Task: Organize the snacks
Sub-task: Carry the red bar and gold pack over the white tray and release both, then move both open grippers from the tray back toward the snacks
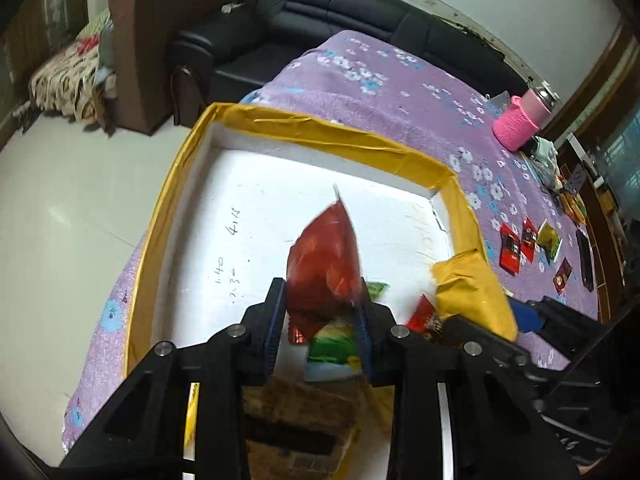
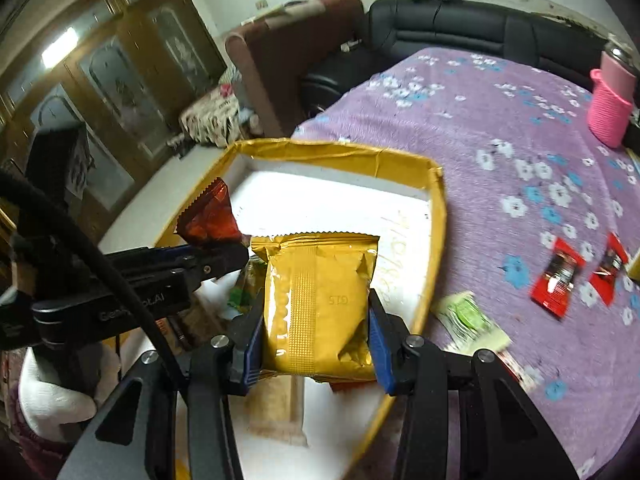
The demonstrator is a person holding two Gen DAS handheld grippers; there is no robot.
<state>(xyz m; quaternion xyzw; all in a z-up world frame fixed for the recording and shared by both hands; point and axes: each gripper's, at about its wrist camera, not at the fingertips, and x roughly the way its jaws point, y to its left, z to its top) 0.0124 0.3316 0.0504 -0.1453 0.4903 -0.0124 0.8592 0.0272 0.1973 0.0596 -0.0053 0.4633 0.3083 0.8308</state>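
Left wrist view: left tool (image 1: pixel 322 312) pinches a crinkly red foil snack packet (image 1: pixel 324 260), jaws narrow, held above the white foam tray with yellow taped rim (image 1: pixel 320 130), likely so it drops inside with the green packet (image 1: pixel 332 346) already lying there. Right wrist view: right tool (image 2: pixel 318 334) clamps a puffy gold foil snack pouch (image 2: pixel 320 304) by its sides, jaws moderately spread, also over the tray. Red wrappers (image 2: pixel 556 282) and a green sachet (image 2: pixel 466 316) lie unsorted on the purple floral blanket (image 2: pixel 480 128).
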